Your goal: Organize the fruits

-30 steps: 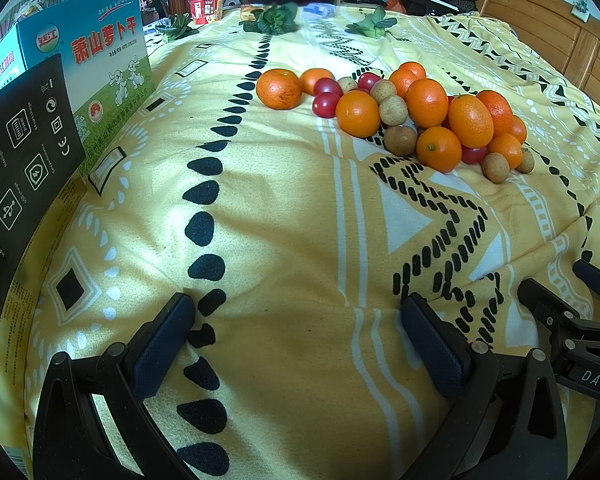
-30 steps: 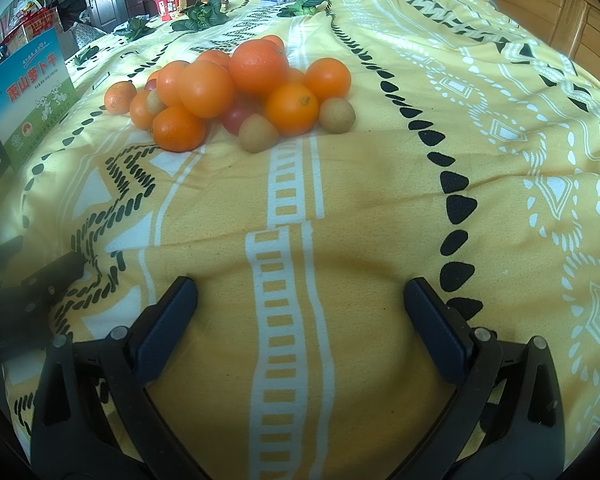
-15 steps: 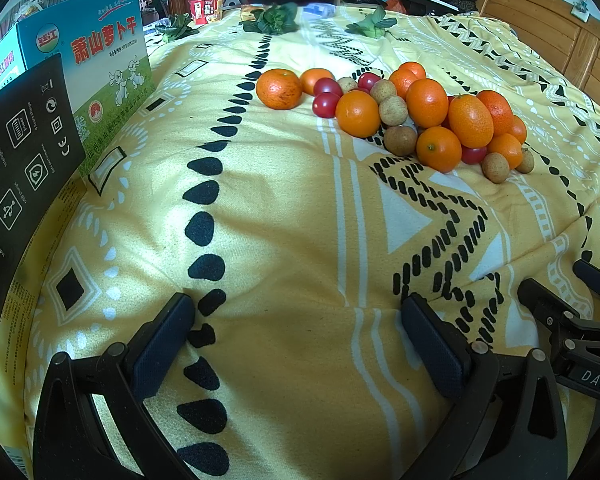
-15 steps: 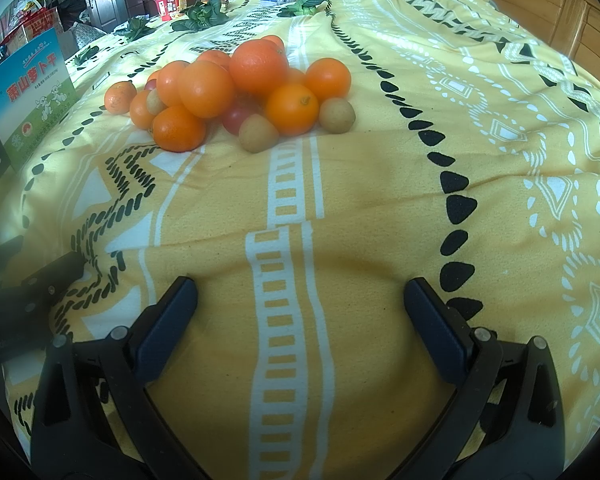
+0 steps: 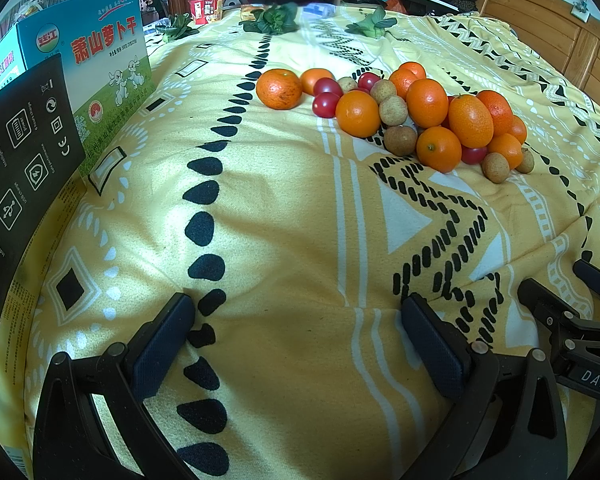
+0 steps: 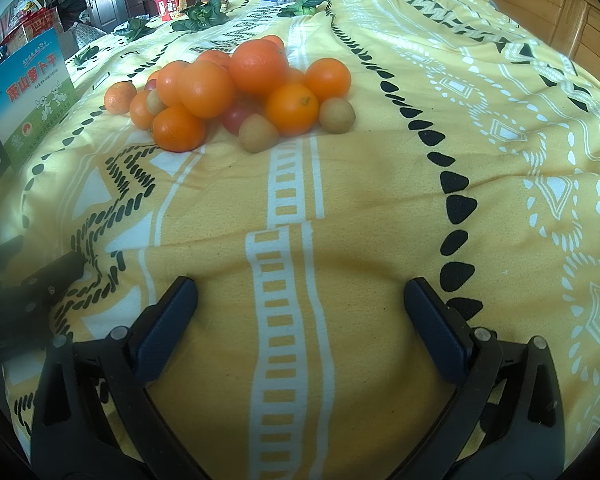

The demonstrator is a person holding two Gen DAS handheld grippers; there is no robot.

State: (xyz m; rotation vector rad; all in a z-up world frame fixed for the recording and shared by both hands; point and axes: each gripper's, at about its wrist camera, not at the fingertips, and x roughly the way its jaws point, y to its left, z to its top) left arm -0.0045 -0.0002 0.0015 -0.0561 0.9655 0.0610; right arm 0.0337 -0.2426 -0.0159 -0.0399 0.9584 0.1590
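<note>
A pile of fruit lies on the yellow patterned bedspread (image 5: 292, 208): several oranges (image 5: 358, 114), red cherry tomatoes (image 5: 326, 105) and small brown round fruits (image 5: 400, 140). One orange (image 5: 279, 89) sits at the pile's left end. In the right wrist view the same pile (image 6: 256, 66) is at upper left, with a brown fruit (image 6: 258, 133) nearest. My left gripper (image 5: 296, 336) is open and empty, low over the spread, well short of the pile. My right gripper (image 6: 300, 312) is open and empty too, and shows at the right edge of the left wrist view (image 5: 572, 320).
A blue-green printed box (image 5: 100, 60) and a black box (image 5: 16, 152) stand along the left edge. Green leafy vegetables (image 5: 276, 20) and a red cup (image 5: 206, 10) lie at the far end. A wooden headboard (image 5: 560, 36) is at the right.
</note>
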